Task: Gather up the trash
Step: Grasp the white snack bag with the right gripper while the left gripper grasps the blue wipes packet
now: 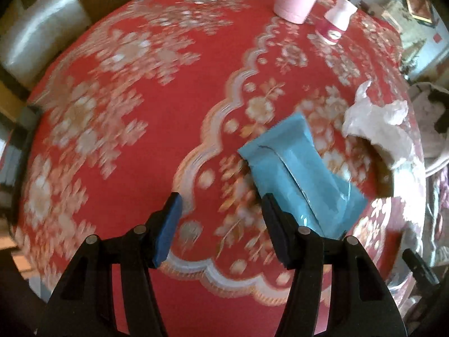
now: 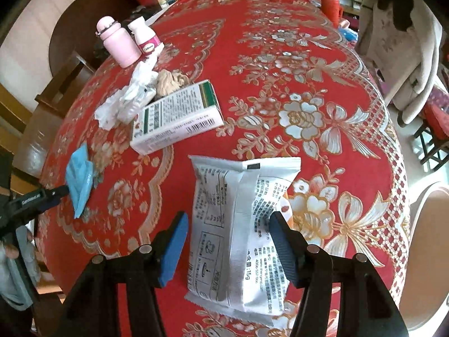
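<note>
You are at the pick-up step, with both hands closing in on litter spread over the worktop (image 2: 322,64). On your left, the left gripper (image 1: 221,224) has its fingers parted with only red cloth between them; the blue wrapper (image 1: 297,174) lies flat just to the right of the right-hand finger, partly behind it, and is not held. To take it you need to shift that hand right until the wrapper sits between the fingers, then close. The view there is smeared, so settle before you squeeze.

Further right, the right gripper (image 2: 228,248) straddles the white sachet (image 2: 241,224), which lies face down on the cloth. Its fingers stand apart on either side; the right one seems to touch the packet's edge, the left one is clear of it. I judge the next move as lowering and closing on it.

Beyond lie the crumpled tissue (image 2: 126,104), a beige wad (image 2: 171,81) and a printed carton (image 2: 176,118), with a pink bottle (image 2: 119,43) and a small jar (image 2: 147,38) at the far edge.

The worktop wears a red floral cloth. Chairs ring it, one draped with a coat (image 2: 401,56); no bin shows.
</note>
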The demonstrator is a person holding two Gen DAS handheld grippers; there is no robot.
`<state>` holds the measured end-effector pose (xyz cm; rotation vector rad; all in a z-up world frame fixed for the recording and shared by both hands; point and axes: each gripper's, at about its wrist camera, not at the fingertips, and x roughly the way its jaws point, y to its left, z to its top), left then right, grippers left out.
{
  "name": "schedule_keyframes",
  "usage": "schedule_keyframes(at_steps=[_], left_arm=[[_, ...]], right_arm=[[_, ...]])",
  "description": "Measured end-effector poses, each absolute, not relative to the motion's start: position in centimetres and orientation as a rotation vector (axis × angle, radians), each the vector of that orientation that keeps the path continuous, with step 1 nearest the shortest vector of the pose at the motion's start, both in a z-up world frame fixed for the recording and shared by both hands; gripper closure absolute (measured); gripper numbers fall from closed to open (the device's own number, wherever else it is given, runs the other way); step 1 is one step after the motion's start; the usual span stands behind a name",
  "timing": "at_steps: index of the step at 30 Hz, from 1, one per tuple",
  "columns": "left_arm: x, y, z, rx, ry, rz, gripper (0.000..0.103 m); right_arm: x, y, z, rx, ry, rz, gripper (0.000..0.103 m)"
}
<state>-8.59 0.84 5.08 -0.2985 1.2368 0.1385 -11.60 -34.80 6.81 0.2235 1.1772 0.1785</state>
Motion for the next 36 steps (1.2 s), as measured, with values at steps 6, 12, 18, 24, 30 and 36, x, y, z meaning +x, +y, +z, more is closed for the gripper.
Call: schedule_keyframes(at_steps=[6, 12, 18, 24, 30, 36], left_arm=[[-4.9, -0.2, 6.3, -0.350, 1.207, -0.006, 0.046], [-4.3, -2.9, 7.4, -0.385, 1.220, -0.132, 0.044], [-4.3, -5.9, 6.3, -0.279, 1.249, -0.106, 0.041], [-3.9, -6.6, 5.4, -0.294, 1.248, -0.056, 0.039], [-4.6, -8.4, 5.2, -0.209, 1.246, -0.075, 0.043], [-6.3, -9.0, 6.2, -0.227, 1.216, -0.121, 0.059]], right_arm=[[-11.0, -34.7, 7.3, 0.253, 1.153, 0.147, 0.034], [-11.6, -34.5, 7.8, 0.221, 1.141, 0.116, 0.027], [-11.9, -34.2, 6.0, 0.203, 1.193, 0.103, 0.026], [-11.9, -33.6, 5.4, 0.122, 1.176, 0.068, 0.026], [-11.8, -34.1, 5.7, 0.132, 1.137, 0.079, 0.039], [-12.2, -34.6, 7.4, 0.127, 1.105, 0.112, 0.055]])
